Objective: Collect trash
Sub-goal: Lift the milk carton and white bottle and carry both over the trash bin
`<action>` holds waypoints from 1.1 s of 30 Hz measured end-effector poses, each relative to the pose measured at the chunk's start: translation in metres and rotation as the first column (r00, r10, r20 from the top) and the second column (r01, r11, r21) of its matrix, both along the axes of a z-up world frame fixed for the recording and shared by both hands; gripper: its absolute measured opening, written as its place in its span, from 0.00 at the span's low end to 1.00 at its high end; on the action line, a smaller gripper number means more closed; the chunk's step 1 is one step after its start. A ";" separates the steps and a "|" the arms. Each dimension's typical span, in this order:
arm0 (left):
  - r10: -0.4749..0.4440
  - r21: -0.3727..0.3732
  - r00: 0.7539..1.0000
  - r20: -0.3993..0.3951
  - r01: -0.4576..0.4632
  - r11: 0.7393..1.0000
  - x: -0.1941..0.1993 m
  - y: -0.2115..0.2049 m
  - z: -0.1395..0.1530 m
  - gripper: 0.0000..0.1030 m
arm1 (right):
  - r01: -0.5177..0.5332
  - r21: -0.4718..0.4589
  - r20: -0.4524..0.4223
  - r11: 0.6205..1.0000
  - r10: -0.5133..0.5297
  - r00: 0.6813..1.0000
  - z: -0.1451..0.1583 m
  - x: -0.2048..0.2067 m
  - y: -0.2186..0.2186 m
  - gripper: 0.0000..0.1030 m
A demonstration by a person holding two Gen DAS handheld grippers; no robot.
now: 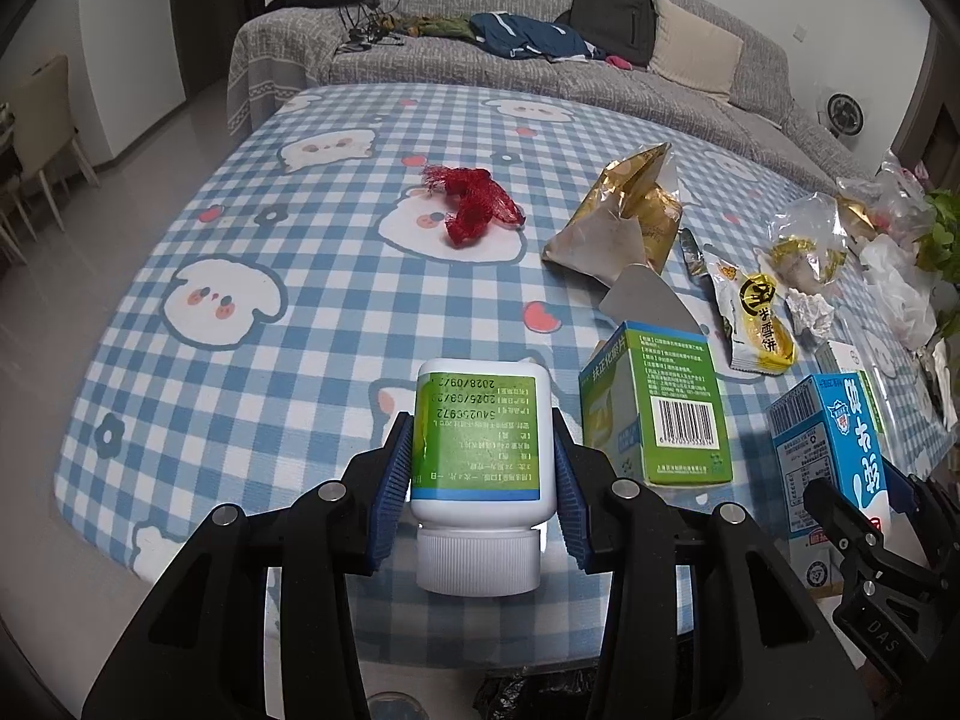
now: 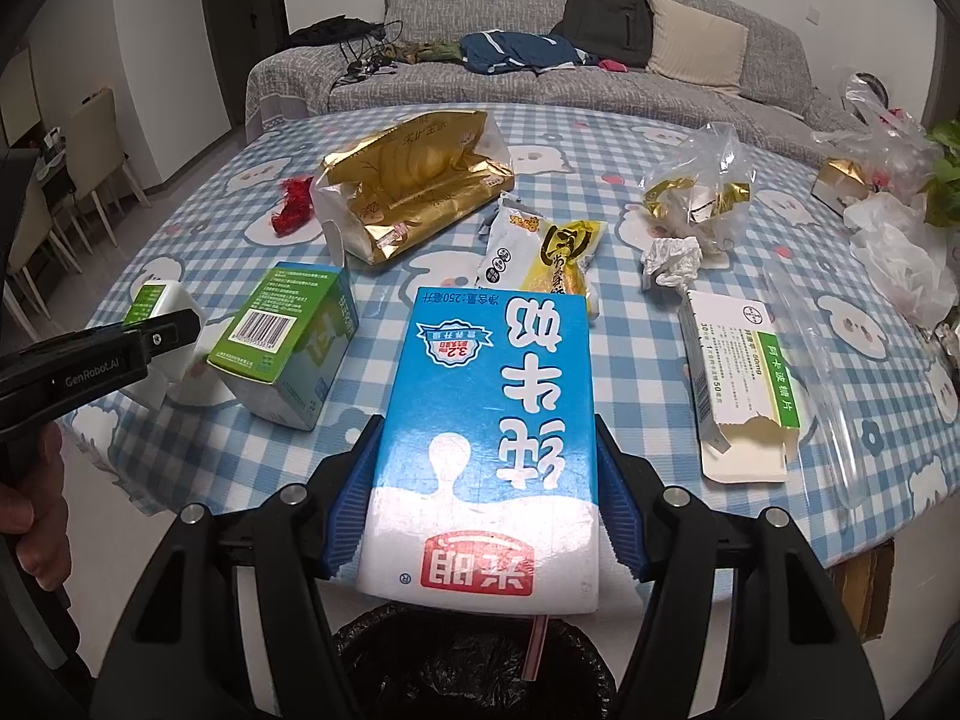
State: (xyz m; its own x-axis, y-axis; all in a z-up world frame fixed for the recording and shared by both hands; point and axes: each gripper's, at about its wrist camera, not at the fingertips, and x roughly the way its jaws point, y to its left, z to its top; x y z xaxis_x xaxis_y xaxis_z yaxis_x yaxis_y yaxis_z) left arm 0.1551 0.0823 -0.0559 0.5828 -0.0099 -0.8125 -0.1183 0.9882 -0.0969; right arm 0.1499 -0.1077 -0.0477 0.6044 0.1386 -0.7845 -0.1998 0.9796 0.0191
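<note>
Both tongs loaded over the bin

Left tongs (image 1: 483, 474) clamp a light, slick, rigid pill bottle (image 1: 480, 432) mid-body; right tongs (image 2: 480, 498) squeeze a crushable milk carton (image 2: 489, 432) by its sides.

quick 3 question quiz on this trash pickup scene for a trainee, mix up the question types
1. True or false: the left gripper is shut on the white pill bottle.
2. What does the right gripper hold? A) red mesh scrap B) blue milk carton C) green box
3. Fill in: the bin with the black bag sits right below the ____ gripper.

Key
1. True; the bottle is upside down, cap toward the camera.
2. B, the blue milk carton.
3. Right.
</note>
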 end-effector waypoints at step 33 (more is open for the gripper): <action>-0.008 -0.014 0.998 0.066 0.009 1.000 -0.132 -0.020 0.021 0.41 | -0.006 0.004 0.054 1.000 0.006 0.999 0.027 -0.108 -0.009 0.60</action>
State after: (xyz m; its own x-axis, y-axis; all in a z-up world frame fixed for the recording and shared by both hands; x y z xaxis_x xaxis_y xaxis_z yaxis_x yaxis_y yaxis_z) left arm 0.0234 0.0622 -0.0353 0.6351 -0.0264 -0.7720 -0.1030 0.9876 -0.1185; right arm 0.0419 -0.1167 -0.0204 0.6453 0.1456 -0.7499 -0.2065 0.9784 0.0122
